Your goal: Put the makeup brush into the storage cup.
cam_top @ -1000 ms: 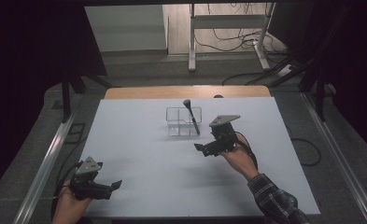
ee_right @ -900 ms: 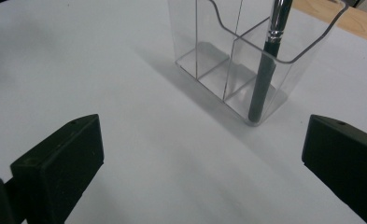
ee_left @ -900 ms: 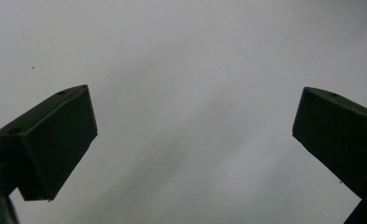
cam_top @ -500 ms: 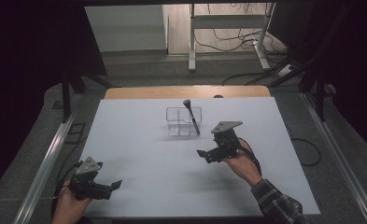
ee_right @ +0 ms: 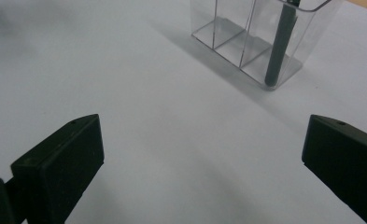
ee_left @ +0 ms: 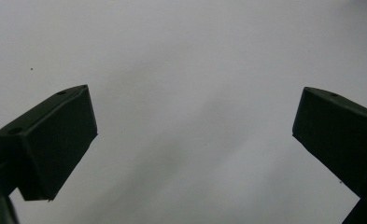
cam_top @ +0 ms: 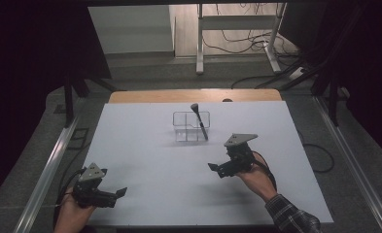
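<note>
A: Where's the brush (cam_top: 199, 121) seen?

B: Stood tilted in the clear organizer (cam_top: 191, 126), right-end compartment in the high view, head up and leaning toward the back-left. In the right gripper view the dark handle (ee_right: 278, 44) is seen resting w/ its tip at the bottom of the end compartment; the other compartments are seen empty. Organizer is placed mid-counter, toward the far edge of the white counter (cam_top: 145, 160).

A: Right gripper?

B: Right gripper (cam_top: 217, 168) is held above the counter, in front of and a bit to the right of the organizer, apart from it. Jaws are spread wide; nothing is held btwn them. Bare counter is seen in the gap in the right gripper view, organizer farther off.

A: And the left?

B: Left gripper (cam_top: 118, 193) is held at the near-left corner of the counter, well apart from the organizer & brush. Jaws are spread wide too, nothing gripped; plain white surface is seen btwn them in the left gripper view.

A: Any contact w/ the brush?

B: None. Neither gripper is touching brush or organizer.
</note>
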The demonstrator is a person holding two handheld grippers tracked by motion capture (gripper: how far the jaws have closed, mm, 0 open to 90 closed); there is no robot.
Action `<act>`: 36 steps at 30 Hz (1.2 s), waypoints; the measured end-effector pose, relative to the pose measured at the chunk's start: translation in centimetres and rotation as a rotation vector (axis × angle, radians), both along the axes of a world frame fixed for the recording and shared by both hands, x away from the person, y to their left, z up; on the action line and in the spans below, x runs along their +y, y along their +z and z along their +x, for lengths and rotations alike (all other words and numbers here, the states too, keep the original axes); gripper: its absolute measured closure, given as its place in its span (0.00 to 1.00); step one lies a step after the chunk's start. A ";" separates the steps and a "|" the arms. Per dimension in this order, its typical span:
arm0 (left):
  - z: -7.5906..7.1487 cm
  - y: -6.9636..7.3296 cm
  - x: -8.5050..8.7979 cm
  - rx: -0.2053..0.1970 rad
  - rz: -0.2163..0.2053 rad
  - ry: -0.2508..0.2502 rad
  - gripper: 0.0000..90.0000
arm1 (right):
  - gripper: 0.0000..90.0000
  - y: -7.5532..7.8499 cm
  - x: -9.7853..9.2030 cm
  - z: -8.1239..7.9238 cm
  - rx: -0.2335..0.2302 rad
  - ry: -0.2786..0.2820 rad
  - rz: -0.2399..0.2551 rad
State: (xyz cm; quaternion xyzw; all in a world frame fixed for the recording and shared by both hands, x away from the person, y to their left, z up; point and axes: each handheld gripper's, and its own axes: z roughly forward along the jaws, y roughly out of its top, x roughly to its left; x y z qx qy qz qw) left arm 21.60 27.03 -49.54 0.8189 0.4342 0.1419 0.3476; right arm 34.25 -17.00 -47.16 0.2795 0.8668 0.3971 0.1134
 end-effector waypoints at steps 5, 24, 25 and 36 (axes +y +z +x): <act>0.0 0.0 0.0 -0.001 -0.001 0.000 0.00 | 0.00 -0.2 -0.3 -0.6 0.006 0.003 -0.004; 0.0 0.1 0.0 -0.005 -0.001 -0.002 0.00 | 0.00 0.2 -2.2 -2.2 0.018 -0.033 -0.001; 0.0 0.1 0.0 -0.005 -0.001 -0.002 0.00 | 0.00 0.2 -2.3 -2.3 0.020 -0.036 -0.001; 0.0 0.1 0.0 -0.011 -0.006 0.001 0.00 | 0.00 0.3 -3.4 -3.2 0.036 -0.054 -0.015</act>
